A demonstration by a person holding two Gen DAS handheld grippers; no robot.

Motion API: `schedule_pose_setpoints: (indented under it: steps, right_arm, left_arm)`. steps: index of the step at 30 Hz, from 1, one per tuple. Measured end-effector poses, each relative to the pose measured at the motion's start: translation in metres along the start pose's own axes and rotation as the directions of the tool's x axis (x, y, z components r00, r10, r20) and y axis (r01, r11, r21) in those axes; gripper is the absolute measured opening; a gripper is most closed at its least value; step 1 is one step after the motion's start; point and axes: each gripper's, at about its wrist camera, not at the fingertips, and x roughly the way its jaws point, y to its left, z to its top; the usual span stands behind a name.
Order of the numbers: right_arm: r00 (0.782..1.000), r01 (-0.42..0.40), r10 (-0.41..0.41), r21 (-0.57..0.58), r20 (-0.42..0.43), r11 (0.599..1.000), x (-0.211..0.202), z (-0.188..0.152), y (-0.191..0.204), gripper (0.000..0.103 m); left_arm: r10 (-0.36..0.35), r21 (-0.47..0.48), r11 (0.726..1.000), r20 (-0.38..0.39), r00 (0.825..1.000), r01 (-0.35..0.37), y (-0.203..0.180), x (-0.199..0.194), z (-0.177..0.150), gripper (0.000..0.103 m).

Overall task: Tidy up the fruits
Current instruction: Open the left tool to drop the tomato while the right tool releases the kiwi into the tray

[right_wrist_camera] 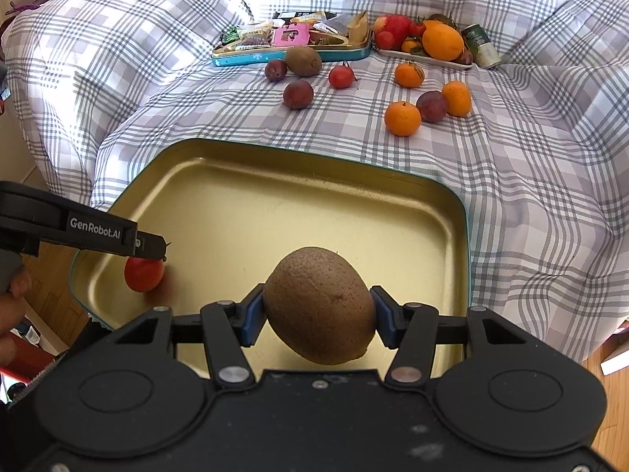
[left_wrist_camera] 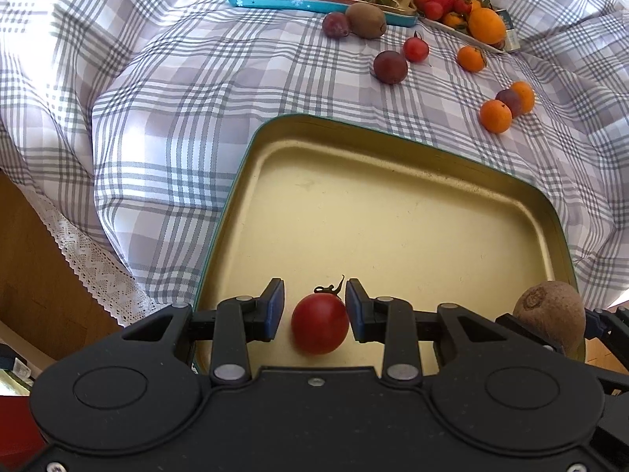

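A gold tin tray with a teal rim lies on the checked cloth; it also shows in the right wrist view. My left gripper is open around a red cherry tomato that rests on the tray's near left part; a gap shows at the left pad. The tomato shows under the left gripper in the right wrist view. My right gripper is shut on a brown kiwi and holds it above the tray's near edge. That kiwi shows at the right in the left wrist view.
Loose fruit lies on the cloth beyond the tray: another kiwi, dark plums, a tomato, several tangerines. A teal tin of snacks, a white dish of fruit and a can stand at the back.
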Motion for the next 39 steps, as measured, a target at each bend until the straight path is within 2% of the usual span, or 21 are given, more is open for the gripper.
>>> schedule_pose_setpoints:
  steps: [8, 14, 24, 35, 39]
  right_arm:
    - [0.999, 0.008, -0.007, 0.008, -0.036, 1.000, 0.006, 0.000, -0.002, 0.058]
    - [0.999, 0.027, -0.026, -0.019, 0.033, 0.999, -0.005, 0.002, 0.001, 0.058]
    - [0.998, 0.051, -0.051, -0.008, 0.041, 0.999, -0.007, 0.002, -0.002, 0.060]
    - [0.985, 0.123, -0.128, 0.046, 0.113, 0.991, -0.016, 0.003, -0.008, 0.060]
    - [0.985, 0.125, -0.130, 0.052, 0.114, 0.991, -0.016, 0.003, -0.010, 0.060]
  left_arm:
    - [0.008, 0.008, 1.000, 0.010, 1.000, -0.008, 0.000, -0.002, 0.000, 0.042]
    - [0.012, 0.018, 1.000, 0.018, 1.000, -0.012, -0.003, -0.004, 0.000, 0.043]
    - [0.034, 0.026, 0.999, 0.043, 0.999, -0.035, -0.004, -0.008, -0.001, 0.043]
    - [0.062, 0.019, 0.998, 0.076, 0.995, -0.064, -0.003, -0.013, -0.002, 0.043]
    - [0.067, 0.011, 0.998, 0.083, 0.994, -0.068, -0.002, -0.014, -0.002, 0.043]
